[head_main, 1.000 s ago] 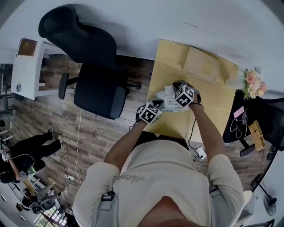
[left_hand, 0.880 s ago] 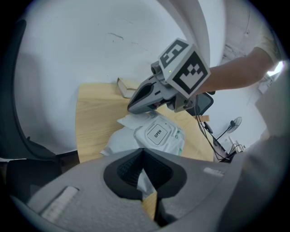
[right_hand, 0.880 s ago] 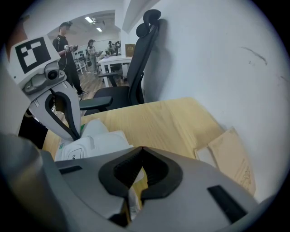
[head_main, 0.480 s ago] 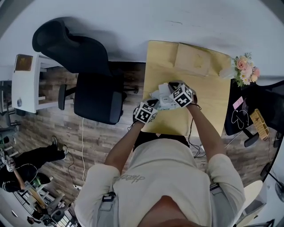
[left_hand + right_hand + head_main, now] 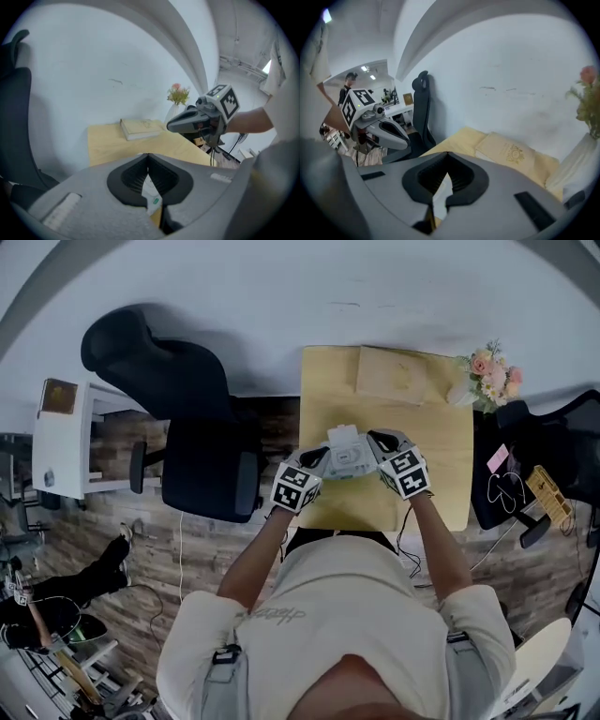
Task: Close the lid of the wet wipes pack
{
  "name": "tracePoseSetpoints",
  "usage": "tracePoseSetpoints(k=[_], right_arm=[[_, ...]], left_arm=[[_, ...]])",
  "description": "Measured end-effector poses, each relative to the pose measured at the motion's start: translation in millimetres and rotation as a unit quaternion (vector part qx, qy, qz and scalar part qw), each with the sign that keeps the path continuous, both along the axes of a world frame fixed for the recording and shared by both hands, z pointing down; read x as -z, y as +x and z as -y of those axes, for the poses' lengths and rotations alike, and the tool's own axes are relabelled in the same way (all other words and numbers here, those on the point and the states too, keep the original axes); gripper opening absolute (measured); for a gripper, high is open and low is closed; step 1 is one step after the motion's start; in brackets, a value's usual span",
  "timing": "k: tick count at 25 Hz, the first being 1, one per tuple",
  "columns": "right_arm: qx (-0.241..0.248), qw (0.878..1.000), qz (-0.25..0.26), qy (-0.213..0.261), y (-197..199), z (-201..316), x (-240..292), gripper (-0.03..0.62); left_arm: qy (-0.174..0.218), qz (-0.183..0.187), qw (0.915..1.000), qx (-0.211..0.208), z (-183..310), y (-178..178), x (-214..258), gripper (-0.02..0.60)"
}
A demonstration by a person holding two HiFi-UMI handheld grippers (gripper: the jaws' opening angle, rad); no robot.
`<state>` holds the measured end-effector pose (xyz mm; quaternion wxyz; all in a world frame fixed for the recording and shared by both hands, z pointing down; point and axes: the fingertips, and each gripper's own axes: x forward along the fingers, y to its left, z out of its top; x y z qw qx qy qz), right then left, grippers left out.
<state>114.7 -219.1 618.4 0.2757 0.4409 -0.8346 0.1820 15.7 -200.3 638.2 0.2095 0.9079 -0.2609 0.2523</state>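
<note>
The white soft-plastic wet wipes pack (image 5: 344,452) spans between the fingers, left gripper (image 5: 322,462) and right gripper (image 5: 375,445) each pinched onto one end, apparently steadying it for closing its lid.

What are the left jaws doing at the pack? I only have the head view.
Observer: In its own view, the left gripper has its jaw tips together.
Reviewer: Is the pack between them?
Observer: The pack, white with a green mark, shows only through the slit below the pads. I cannot tell whether it is pinched.
Reviewer: And the right one?
Observer: The right gripper also has its tips together.
</note>
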Motion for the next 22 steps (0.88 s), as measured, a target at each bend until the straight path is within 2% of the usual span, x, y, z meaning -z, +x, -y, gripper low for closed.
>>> tracePoseSetpoints(k=[5,13,22], right_arm=[[-0.058,0.994,0.081,0.045,20,-22,63,0.003],[-0.07,0.983,0.104,0.133,32,-42,152,0.003],[-0.065,0.965,0.111,0.23,34,-43,247,0.003]], left_arm=[[0.064,-0.045,0.9968,0.015,10,-1,79,0.017],[0.137,-0.105,0.9846,0.027,14,-6,181,0.018],[0.207,-0.144,0.9674,0.023,15,-10,265,0.018]])
